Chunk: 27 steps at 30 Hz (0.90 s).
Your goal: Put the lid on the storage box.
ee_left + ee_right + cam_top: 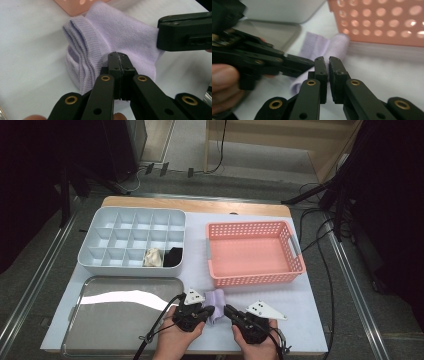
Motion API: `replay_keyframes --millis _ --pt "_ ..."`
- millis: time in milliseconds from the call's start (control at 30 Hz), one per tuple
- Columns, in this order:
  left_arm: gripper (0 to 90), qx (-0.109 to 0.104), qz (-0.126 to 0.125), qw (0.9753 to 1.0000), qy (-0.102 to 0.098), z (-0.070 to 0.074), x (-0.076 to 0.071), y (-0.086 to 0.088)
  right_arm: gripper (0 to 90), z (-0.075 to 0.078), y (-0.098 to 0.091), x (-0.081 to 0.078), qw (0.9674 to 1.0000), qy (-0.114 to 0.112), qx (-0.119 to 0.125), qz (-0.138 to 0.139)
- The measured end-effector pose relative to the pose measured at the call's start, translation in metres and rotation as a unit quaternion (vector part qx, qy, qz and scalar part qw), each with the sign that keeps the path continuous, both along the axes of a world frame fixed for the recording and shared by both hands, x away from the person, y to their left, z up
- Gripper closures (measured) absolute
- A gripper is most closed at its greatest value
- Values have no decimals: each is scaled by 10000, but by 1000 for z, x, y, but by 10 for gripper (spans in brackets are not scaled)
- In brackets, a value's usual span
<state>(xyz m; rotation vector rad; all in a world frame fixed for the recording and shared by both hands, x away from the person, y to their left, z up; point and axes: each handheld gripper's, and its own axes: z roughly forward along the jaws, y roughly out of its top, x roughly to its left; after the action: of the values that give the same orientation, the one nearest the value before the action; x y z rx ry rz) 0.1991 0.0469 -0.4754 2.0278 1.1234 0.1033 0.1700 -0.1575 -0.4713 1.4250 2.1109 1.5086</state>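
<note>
It looked like a lab or recording room set up for handling trials, not a home. A small white-topped table with a wooden edge stood on grey carpet, hemmed by metal rails on both sides. Black cables ran across the floor past dark stand legs. On the table sat tidy props: a divided grey organiser tray, a pink perforated basket and a steel tray.
</note>
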Motion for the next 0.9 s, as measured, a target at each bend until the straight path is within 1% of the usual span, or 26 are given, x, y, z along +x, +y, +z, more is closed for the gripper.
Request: replay_keyframes --millis 100,133,167,200,267,300,333,367,433,467,500,533,633,733,800,833,867,900 --pt "900 -5 5 10000 19 0 0 0 868 2 6 -1 9996 8 227 141" --pt "900 -29 23 10000 41 -1 0 0 868 2 8 -1 9996 -22 234 173" --pt "900 -51 20 10000 55 -1 1 1 868 2 11 -2 9995 -65 225 222" --pt "900 -69 31 9999 87 -1 1 1 868 3 14 -3 9994 -40 224 256" --pt "895 -143 17 9998 165 0 3 3 867 2 18 -4 9994 -93 149 303" --pt "871 -168 15 9997 186 1 2 4 867 1 19 -4 9995 -115 70 300" --pt "856 -164 11 9997 158 2 2 4 867 1 20 -4 9994 -169 39 298" --pt "829 -179 -3 9997 163 3 2 5 867 1 20 -5 9995 -167 -11 278" --pt "787 -169 -30 9998 110 8 1 9 867 2 18 -5 9996 -205 -28 210" --pt "779 -184 -42 9998 103 9 0 10 867 3 16 -4 9997 -181 -6 158" --pt "781 -192 -64 9997 101 10 0 11 867 3 14 -3 9997 -197 -10 143" --pt "786 -156 -63 9998 74 11 1 12 867 3 12 -3 9998 -190 -6 110" --pt "825 -140 -54 9998 148 8 3 12 867 4 2 1 9999 -166 0 -16" --pt "844 -167 -127 9996 207 3 4 6 868 5 -8 4 9998 -132 27 -115" --pt "853 -141 -128 9996 195 1 4 0 867 5 -10 5 9998 -132 39 -166" --pt "860 -132 -120 9996 230 0 4 -2 864 4 -11 5 9998 -91 43 -186" --pt "869 -138 -111 9996 224 -1 5 -2 850 2 -11 6 9998 -37 73 -187" --pt "879 -153 -98 9996 206 -2 6 -3 806 0 -12 7 9998 69 98 -189"
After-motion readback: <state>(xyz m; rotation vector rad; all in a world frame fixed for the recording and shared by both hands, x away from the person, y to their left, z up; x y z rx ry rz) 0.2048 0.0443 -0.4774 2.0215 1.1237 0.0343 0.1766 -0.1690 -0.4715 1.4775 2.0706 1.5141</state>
